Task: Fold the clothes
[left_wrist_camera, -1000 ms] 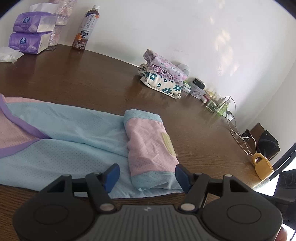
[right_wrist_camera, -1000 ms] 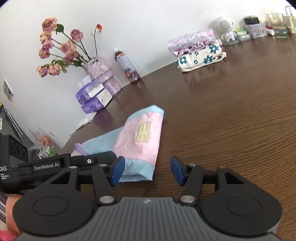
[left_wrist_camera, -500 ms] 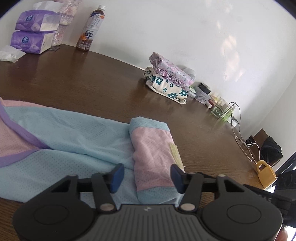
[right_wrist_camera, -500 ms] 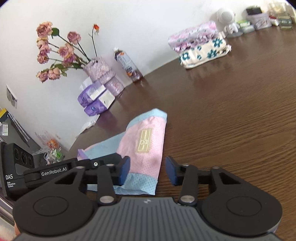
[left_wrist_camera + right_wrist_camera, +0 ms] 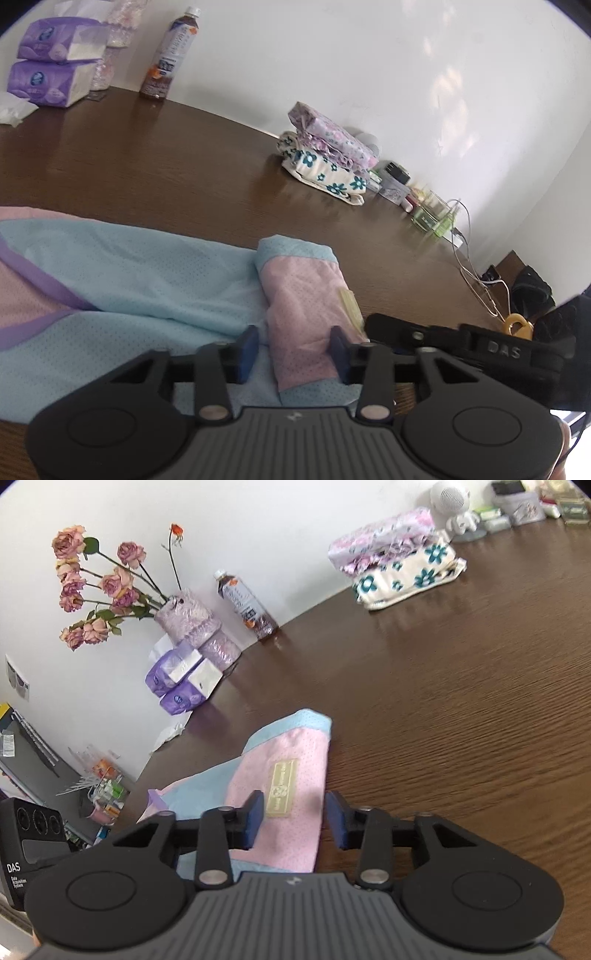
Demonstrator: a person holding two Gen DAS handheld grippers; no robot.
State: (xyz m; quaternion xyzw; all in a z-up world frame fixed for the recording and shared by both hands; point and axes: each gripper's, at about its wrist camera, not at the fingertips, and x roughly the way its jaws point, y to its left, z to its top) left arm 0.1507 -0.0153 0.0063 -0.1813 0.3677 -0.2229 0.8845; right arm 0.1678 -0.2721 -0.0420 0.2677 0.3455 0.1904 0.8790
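**Folded end of garment bracketed by both grippers**

On the table [image 5: 155,162], at 6 o'clock in both wrist views, I see the garment [image 5: 122,280] lying flat with its pink end [image 5: 303,295] doubled over. My left gripper [image 5: 291,349] and right gripper [image 5: 295,818] each straddle that fold, jaws apart, gripping nothing; I judge this lines them up for a pinch. Compared with a second ago, both sit closer and their jaws stand narrower. Folded clothes [image 5: 325,162] lie at 1 o'clock.
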